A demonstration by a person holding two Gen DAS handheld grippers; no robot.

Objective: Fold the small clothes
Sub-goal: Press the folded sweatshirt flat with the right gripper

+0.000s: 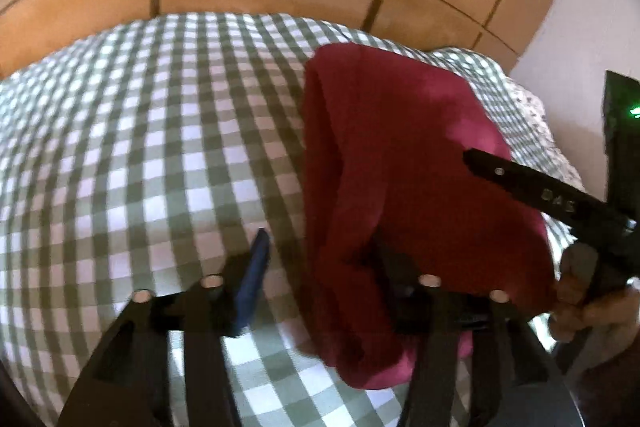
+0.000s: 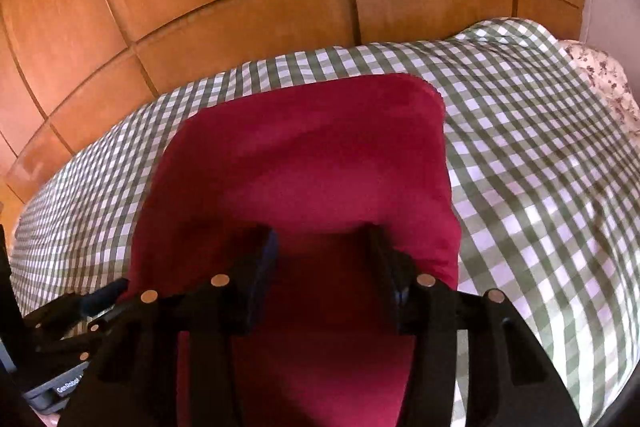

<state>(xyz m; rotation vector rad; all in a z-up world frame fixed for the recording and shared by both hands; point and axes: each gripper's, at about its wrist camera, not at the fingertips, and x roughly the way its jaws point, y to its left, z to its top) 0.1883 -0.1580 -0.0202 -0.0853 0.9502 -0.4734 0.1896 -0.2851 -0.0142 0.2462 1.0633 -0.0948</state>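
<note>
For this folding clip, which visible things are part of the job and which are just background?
Part of the job:
- red garment, lying on the bed
- left gripper, open
- right gripper, open over the garment

Just background:
- green checked bedsheet
- wooden wardrobe panels
- floral pillow at the bed's far corner
</note>
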